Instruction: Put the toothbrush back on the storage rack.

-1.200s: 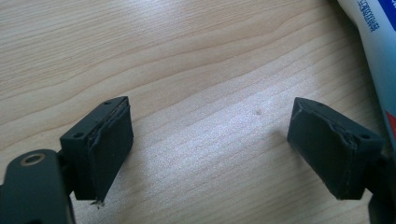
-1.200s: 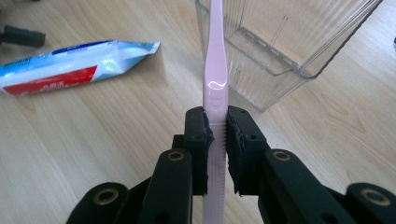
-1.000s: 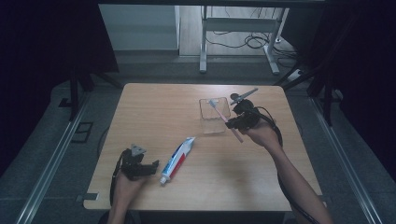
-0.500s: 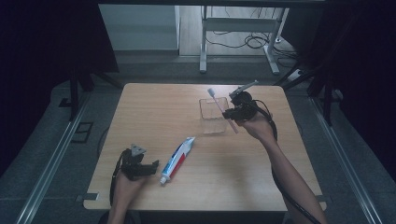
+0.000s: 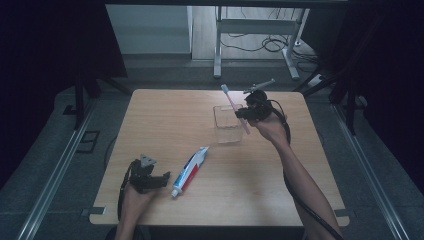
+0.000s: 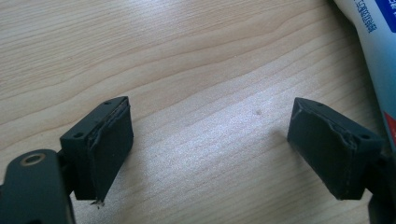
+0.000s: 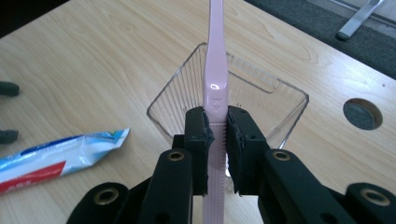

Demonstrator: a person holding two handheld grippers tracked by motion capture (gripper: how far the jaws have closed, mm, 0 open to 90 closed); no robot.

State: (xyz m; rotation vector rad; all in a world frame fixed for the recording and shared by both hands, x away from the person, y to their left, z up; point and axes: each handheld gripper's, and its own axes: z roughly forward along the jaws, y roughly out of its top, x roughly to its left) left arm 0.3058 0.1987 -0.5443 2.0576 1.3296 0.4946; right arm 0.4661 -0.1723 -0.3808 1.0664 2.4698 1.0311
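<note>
Wooden table [image 5: 165, 120] carries a clear square cup [image 5: 228, 125] toward its far right part and a toothpaste tube [image 5: 190, 171] near the front edge. Right gripper [image 5: 245, 114] clamps a pink toothbrush [image 5: 235, 107], tilted above the cup's right rim. Left gripper [image 5: 162, 178] rests wide open and empty, just left of the tube.

A lab or recording studio: a bare wooden worktop [image 5: 165, 120] on grey carpet [image 5: 65, 170], dark curtains [image 5: 45, 50] on both sides, loose cables [image 5: 265, 44] (beyond the right claw [image 5: 243, 113]) beneath a metal desk frame [image 5: 260, 27].
</note>
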